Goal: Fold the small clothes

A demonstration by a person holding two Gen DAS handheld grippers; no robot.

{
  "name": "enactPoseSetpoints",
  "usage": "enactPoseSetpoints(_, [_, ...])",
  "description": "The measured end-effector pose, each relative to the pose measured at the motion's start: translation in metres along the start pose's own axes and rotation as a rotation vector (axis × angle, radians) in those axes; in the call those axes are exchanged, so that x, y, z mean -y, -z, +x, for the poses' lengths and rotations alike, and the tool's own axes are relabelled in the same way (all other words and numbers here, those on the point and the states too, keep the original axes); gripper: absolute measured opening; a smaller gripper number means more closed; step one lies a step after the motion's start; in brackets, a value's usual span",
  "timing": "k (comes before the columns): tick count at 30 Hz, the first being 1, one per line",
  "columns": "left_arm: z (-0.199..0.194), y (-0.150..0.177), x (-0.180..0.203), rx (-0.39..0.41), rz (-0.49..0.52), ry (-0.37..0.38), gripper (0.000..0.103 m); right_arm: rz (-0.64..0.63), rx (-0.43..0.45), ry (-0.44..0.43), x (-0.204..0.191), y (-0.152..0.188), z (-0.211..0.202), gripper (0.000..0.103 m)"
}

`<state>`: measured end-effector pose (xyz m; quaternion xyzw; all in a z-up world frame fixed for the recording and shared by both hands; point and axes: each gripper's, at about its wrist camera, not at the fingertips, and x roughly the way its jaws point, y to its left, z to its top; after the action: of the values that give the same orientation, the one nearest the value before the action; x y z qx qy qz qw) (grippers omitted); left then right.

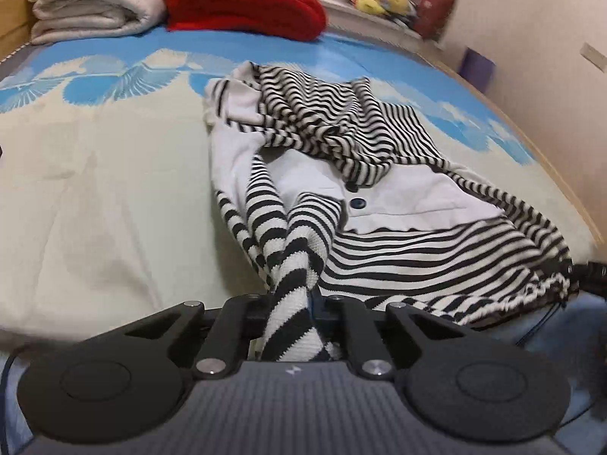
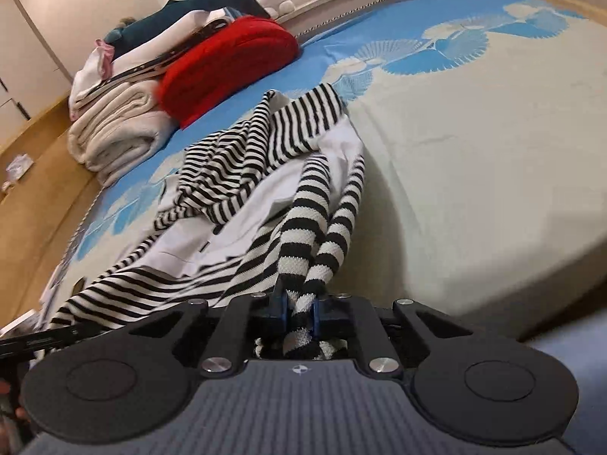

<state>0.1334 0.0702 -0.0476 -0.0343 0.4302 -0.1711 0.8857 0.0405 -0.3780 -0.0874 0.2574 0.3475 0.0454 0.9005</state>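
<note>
The striped top (image 1: 379, 174) lies crumpled on the bed (image 1: 95, 189), in front of the red cushion (image 1: 242, 3) and the folded blankets (image 1: 91, 3). The left gripper (image 1: 292, 303) has its jaws pinching a bunched striped edge of the top. The right gripper (image 2: 299, 303) likewise has its jaws pinching another striped edge, pulled up from the bed.

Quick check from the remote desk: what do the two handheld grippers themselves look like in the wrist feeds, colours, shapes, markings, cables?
Both match: the left gripper and right gripper have matte black linkage arms with silver pivot screws, two round black discs, and a grey ribbed body bearing a small white logo. Blue finger pads show on the right. A thin dark cable runs along the left feed's edge.
</note>
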Motion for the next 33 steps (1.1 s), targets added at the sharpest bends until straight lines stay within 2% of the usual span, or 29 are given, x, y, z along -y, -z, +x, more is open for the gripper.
enactPoseSetpoints(5, [-0.045,0.036,0.015,-0.056,0.017,0.057,0.011,0.055,-0.049,-0.029,0.001,0.024,-0.065,0.011])
enactPoseSetpoints(8, [-0.055,0.029,0.015,-0.056,-0.004,0.081,0.011,0.106,-0.058,-0.035,0.001,0.021,-0.080,0.011])
enactPoseSetpoints(12, [-0.052,-0.029,0.007,0.007,0.004,0.108,0.011,0.133,-0.013,-0.058,-0.011,-0.024,-0.071,0.011])
enactPoseSetpoints(15, [-0.026,-0.101,-0.002,0.045,0.017,0.099,0.011,0.152,0.024,-0.075,-0.022,-0.087,-0.034,0.011])
enactPoseSetpoints(17, [0.013,-0.162,-0.016,0.040,-0.013,0.074,0.012,0.159,0.045,-0.064,-0.026,-0.138,0.006,0.012])
enactPoseSetpoints(19, [0.063,-0.220,-0.036,0.007,-0.091,0.056,0.029,0.214,0.065,-0.007,-0.029,-0.192,0.059,0.018])
enactPoseSetpoints(20, [0.086,-0.242,-0.046,-0.014,-0.148,0.014,0.049,0.241,0.075,0.025,-0.029,-0.217,0.087,0.030])
enactPoseSetpoints(21, [0.107,-0.263,-0.055,-0.031,-0.210,-0.039,0.061,0.274,0.092,0.067,-0.026,-0.240,0.117,0.050])
enactPoseSetpoints(22, [0.123,-0.279,-0.062,-0.039,-0.250,-0.081,0.065,0.301,0.111,0.108,-0.022,-0.254,0.137,0.057])
enactPoseSetpoints(23, [0.136,-0.289,-0.069,-0.057,-0.288,-0.127,0.073,0.313,0.141,0.139,-0.020,-0.260,0.148,0.063])
enactPoseSetpoints(24, [0.140,-0.292,-0.072,-0.042,-0.304,-0.152,0.079,0.330,0.186,0.149,-0.017,-0.260,0.155,0.068])
enactPoseSetpoints(25, [0.138,-0.291,-0.076,0.003,-0.301,-0.166,0.084,0.335,0.210,0.126,-0.014,-0.257,0.156,0.072])
enactPoseSetpoints(27, [0.132,-0.278,-0.079,0.077,-0.258,-0.198,0.101,0.316,0.232,0.064,-0.006,-0.241,0.159,0.076])
enactPoseSetpoints(30, [0.136,-0.247,-0.081,0.129,-0.218,-0.238,0.102,0.291,0.230,0.070,0.009,-0.214,0.171,0.076])
enactPoseSetpoints(33, [0.145,-0.216,-0.086,0.149,-0.152,-0.255,0.102,0.205,0.161,0.116,0.008,-0.208,0.186,0.075])
